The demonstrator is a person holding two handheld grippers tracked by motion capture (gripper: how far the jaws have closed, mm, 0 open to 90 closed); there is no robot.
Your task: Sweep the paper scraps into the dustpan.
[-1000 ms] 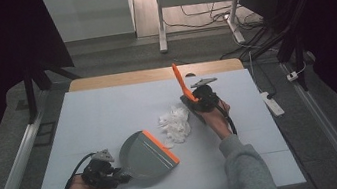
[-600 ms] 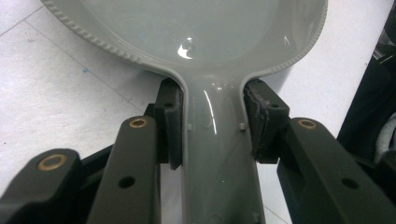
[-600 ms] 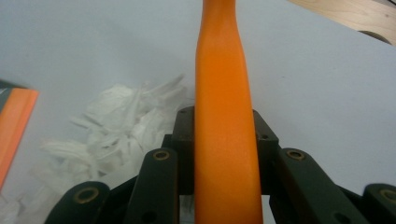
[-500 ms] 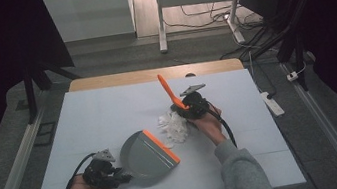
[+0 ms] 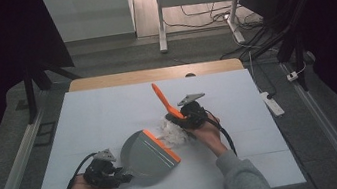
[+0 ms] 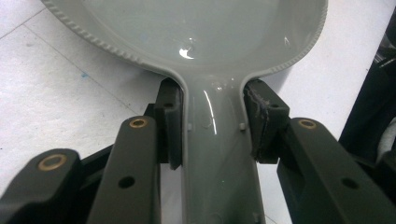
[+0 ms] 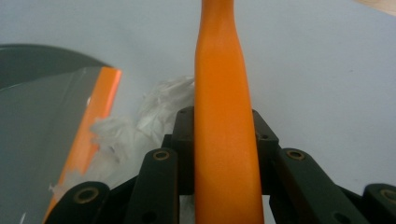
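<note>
Left gripper (image 5: 118,175), nearest the person at the table's near-left: clamped on the grey handle of the dustpan (image 5: 148,155). In the left gripper view the two jaws press the handle's sides just below where it flares into the pan.

Dustpan lies flat on the white table (image 5: 99,115), its handle toward the left gripper. Its orange lip (image 5: 161,146) faces away to the right, slanting across the table. Its long axis runs from the left gripper up and rightward toward the paper.

Crumpled white paper (image 5: 173,130): a small heap just beyond the orange lip, touching or nearly touching it (the right gripper view shows shreds overlapping the lip's edge). It sits between the pan's mouth and the right gripper.

Right gripper (image 5: 191,117), just on the far-right side of the paper: closed on the orange brush handle (image 5: 165,101). The handle rises up and away to the left; the bristle end is hidden below the gripper.

Judgement: the sweep turns on one line. Paper lies from the right gripper toward the near-left, straight into the pan's open mouth. The right hand is the nearer one to the paper, and the left need only brace the pan.
</note>
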